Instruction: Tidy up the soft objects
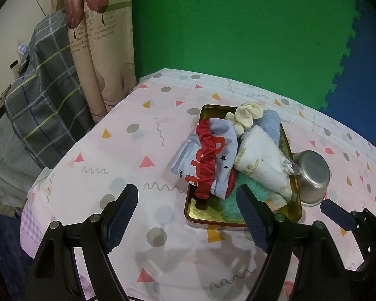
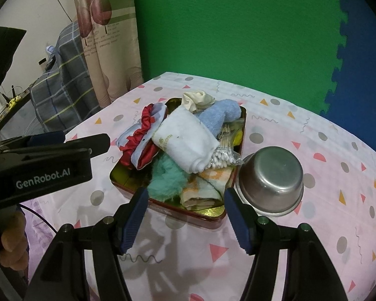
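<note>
A gold tin tray (image 1: 243,219) (image 2: 210,214) on the table holds a pile of soft things: a red scrunchie (image 1: 208,163) (image 2: 148,123) on a light blue printed cloth (image 1: 223,138), a rolled white towel (image 1: 260,155) (image 2: 188,138), a blue towel (image 2: 220,115), a cream scrunchie (image 1: 248,115) (image 2: 198,100), a fluffy teal piece (image 2: 168,178), an orange-patterned cloth (image 2: 208,185) and a bag of cotton swabs (image 2: 225,150). My left gripper (image 1: 188,215) is open and empty just before the tray's near left corner. My right gripper (image 2: 185,215) is open and empty at the tray's near edge.
A steel pot (image 1: 313,175) (image 2: 272,179) lies upturned right of the tray, touching it. The table has a pink patterned cloth (image 1: 127,150). A curtain (image 1: 100,50) and plaid-covered furniture (image 1: 45,95) stand at the left; green and blue foam wall behind.
</note>
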Demonstrator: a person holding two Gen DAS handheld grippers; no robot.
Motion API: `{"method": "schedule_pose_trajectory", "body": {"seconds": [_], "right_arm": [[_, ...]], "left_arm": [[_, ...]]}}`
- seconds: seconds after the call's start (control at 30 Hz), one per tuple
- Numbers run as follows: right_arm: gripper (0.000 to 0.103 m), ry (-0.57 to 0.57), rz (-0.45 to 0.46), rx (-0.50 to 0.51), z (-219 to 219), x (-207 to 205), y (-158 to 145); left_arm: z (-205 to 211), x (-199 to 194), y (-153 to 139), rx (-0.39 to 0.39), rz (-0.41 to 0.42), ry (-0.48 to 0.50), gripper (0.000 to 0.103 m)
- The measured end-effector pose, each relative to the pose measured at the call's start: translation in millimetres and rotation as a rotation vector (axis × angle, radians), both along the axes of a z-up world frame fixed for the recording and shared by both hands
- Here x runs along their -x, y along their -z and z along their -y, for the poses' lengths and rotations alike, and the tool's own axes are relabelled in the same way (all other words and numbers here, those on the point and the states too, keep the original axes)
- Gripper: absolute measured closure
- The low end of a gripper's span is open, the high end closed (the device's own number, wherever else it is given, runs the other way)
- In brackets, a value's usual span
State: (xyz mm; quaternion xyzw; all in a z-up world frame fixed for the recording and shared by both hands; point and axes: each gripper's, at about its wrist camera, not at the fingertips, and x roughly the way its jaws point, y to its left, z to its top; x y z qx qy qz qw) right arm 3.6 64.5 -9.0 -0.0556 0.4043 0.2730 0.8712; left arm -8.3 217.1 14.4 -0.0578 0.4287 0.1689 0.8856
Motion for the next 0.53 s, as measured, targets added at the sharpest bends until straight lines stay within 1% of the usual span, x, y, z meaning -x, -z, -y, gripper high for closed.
{"method": "schedule_pose_trajectory", "body": {"seconds": [0.53], "right_arm": [[0.039,-0.002,-0.008,0.003,-2.9,0.4,3.4]], "left_arm": [[2.5,0.5,0.9,-0.008,0.006,0.015,0.024]]}}
